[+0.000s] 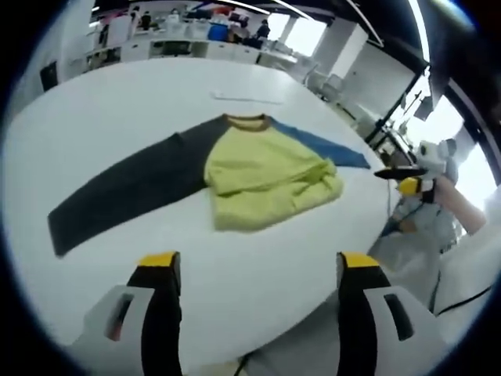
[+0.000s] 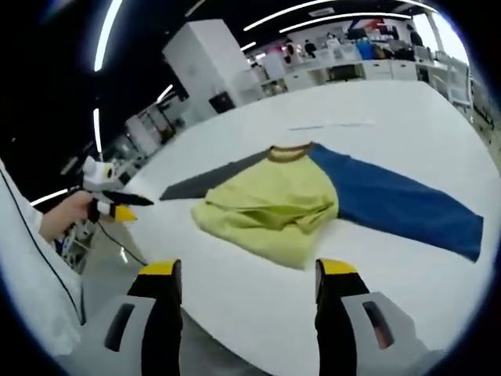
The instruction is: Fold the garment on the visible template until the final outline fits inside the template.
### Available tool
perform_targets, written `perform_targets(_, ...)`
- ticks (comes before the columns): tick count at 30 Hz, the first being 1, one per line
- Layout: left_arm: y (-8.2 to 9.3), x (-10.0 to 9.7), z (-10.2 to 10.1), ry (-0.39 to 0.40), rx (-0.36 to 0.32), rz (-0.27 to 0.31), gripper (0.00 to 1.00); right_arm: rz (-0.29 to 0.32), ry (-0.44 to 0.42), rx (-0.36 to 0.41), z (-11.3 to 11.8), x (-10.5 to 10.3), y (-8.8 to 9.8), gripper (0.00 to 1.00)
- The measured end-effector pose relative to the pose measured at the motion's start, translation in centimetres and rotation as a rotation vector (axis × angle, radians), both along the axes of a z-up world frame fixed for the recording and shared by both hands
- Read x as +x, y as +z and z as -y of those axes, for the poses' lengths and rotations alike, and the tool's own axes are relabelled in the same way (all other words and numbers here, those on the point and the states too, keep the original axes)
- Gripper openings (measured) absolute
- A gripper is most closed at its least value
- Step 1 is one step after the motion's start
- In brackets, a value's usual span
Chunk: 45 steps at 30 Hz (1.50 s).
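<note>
On white table point(image 1: 94, 110), we see raglan shirt point(image 1: 262, 176) lying flat: dark grey sleeve point(image 1: 117, 192) stretched one way, crumpled yellow body mid, blue sleeve point(image 2: 399, 204) the other way. Our left gripper point(image 1: 258, 274) hovers near shirt hem, jaws spread, pinching nothing. Our right gripper point(image 2: 246, 282) likewise near shirt, jaws apart, empty.
</note>
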<state>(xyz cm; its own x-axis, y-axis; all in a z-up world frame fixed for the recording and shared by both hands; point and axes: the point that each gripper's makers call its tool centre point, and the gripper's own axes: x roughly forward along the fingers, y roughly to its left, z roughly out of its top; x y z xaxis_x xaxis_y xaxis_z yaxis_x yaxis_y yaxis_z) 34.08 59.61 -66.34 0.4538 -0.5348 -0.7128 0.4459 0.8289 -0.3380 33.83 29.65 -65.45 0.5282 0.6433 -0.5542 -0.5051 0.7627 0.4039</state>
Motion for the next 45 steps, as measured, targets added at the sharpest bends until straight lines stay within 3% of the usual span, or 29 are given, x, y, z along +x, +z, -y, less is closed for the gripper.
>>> perform_targets(8,-0.8,2.0,0.2,-0.006,0.023,0.020,0.69,0.009,-0.047,0.009,0.4,1.7,-0.8,0.56)
perform_targets(45,-5.2,8.5,2.5,-0.029,0.014,0.023,0.46,-0.019,-0.073,-0.051,-0.3,6.3,-5.5,0.38)
